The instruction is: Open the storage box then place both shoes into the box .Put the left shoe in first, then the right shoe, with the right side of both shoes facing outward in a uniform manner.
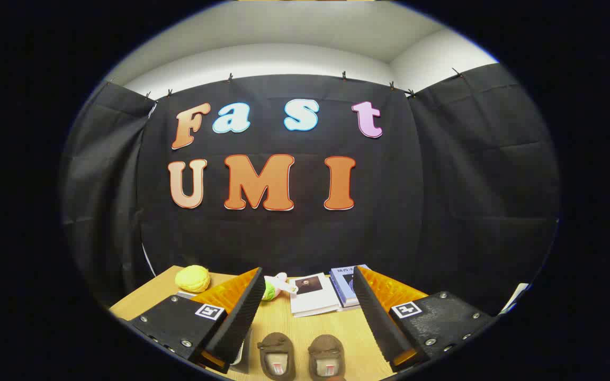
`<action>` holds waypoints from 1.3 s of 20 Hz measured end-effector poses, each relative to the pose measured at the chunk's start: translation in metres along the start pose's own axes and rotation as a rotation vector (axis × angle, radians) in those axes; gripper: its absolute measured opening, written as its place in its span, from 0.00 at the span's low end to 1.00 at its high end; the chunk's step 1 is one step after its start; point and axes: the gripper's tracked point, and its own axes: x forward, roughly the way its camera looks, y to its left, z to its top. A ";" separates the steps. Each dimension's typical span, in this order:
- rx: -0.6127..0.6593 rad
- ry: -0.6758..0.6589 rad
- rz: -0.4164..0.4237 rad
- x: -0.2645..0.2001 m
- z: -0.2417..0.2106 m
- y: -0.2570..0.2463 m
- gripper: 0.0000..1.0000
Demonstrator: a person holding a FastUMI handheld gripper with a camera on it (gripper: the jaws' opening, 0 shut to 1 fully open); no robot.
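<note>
Hovering above table (305,330), gripper (307,312) spread wide; two brown shoes (301,357) between fingers; book text unreadable.

Two small brown shoes sit side by side on the wooden table (305,328), at its near edge. The left shoe (276,355) and the right shoe (326,357) stand upright on their soles, close together but not touching. Their openings face up, each showing a pale insole with a small label. They lie low between the gripper's (307,307) two fingers, which stand spread wide apart and touch neither shoe.
</note>
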 end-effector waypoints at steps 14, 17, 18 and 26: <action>0.000 -0.016 0.156 0.027 0.008 -0.022 0.99; 0.001 -0.007 0.186 0.030 0.003 -0.017 0.99; 0.011 -0.005 0.202 0.030 0.004 -0.011 0.99; 0.025 0.013 0.283 0.019 -0.005 0.014 0.99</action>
